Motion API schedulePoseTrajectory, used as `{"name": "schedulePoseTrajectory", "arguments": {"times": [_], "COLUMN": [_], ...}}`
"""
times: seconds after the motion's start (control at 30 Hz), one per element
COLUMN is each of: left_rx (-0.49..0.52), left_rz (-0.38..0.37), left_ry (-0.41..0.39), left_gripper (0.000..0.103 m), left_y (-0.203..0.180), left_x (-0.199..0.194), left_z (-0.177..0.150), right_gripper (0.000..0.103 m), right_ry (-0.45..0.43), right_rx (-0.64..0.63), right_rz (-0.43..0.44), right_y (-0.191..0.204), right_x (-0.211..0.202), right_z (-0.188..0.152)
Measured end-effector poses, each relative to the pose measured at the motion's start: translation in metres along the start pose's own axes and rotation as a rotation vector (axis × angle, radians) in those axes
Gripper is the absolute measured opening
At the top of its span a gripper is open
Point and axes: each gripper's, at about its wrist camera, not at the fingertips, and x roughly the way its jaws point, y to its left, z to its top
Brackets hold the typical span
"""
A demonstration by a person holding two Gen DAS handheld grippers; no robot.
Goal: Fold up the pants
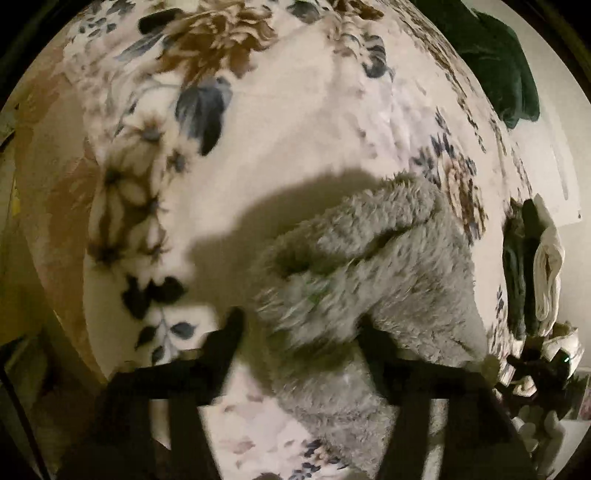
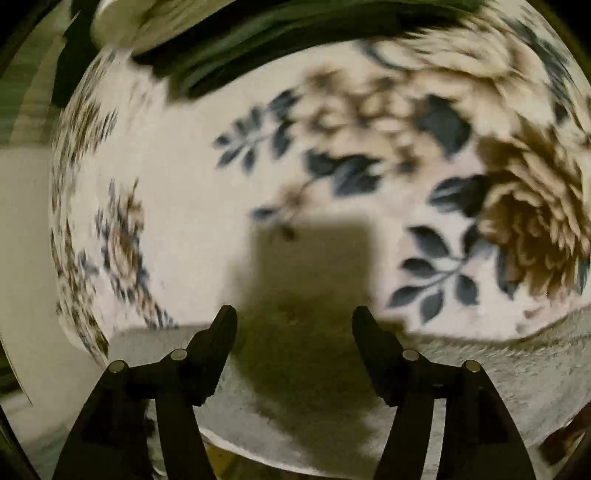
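Fluffy grey pants [image 1: 362, 280] lie bunched on a floral blanket [image 1: 288, 125] in the left wrist view. My left gripper [image 1: 299, 325] is open, its fingers on either side of a thick fold of the grey fabric. In the right wrist view a flat stretch of the grey pants [image 2: 295, 376] runs across the bottom of the frame. My right gripper [image 2: 293, 317] is open and empty, just above that fabric. The right view is blurred by motion.
The floral blanket [image 2: 192, 192] covers the bed. Dark green cloth [image 1: 495, 62] lies at the far right of the bed. More dark green cloth [image 2: 229, 51] and a white item [image 2: 122, 18] lie at the far edge. A pile of white and dark clothes [image 1: 539, 280] sits at the right.
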Motion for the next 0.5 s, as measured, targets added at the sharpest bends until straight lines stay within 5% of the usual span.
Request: {"name": "schedulePoseTrajectory", "arguments": {"times": [0.1, 0.17, 0.2, 0.33, 0.43, 0.47, 0.5], "left_rx": [-0.006, -0.014, -0.010, 0.038, 0.078, 0.111, 0.147], "left_rz": [0.022, 0.024, 0.029, 0.089, 0.109, 0.117, 0.116], "left_ry": [0.010, 0.023, 0.023, 0.014, 0.000, -0.026, -0.047], "left_gripper": [0.075, 0.075, 0.075, 0.075, 0.075, 0.075, 0.075], "left_y": [0.000, 0.000, -0.001, -0.006, -0.018, -0.027, -0.036], "left_x": [0.008, 0.015, 0.017, 0.018, 0.000, -0.011, -0.021], "left_z": [-0.001, 0.000, 0.000, 0.001, -0.006, -0.011, -0.017], "right_gripper": [0.067, 0.025, 0.009, 0.001, 0.009, 0.019, 0.048], "right_ry": [0.143, 0.205, 0.192, -0.061, 0.025, 0.033, 0.017], "right_rx": [0.056, 0.054, 0.022, 0.005, -0.056, -0.093, -0.107], "right_rz": [0.017, 0.017, -0.017, -0.015, 0.094, 0.107, 0.108], "right_y": [-0.021, -0.020, -0.013, -0.007, -0.003, -0.003, -0.008], "right_x": [0.032, 0.055, 0.058, 0.011, 0.012, 0.007, -0.002], "right_z": [0.008, 0.005, 0.005, 0.022, 0.019, 0.009, -0.002]}}
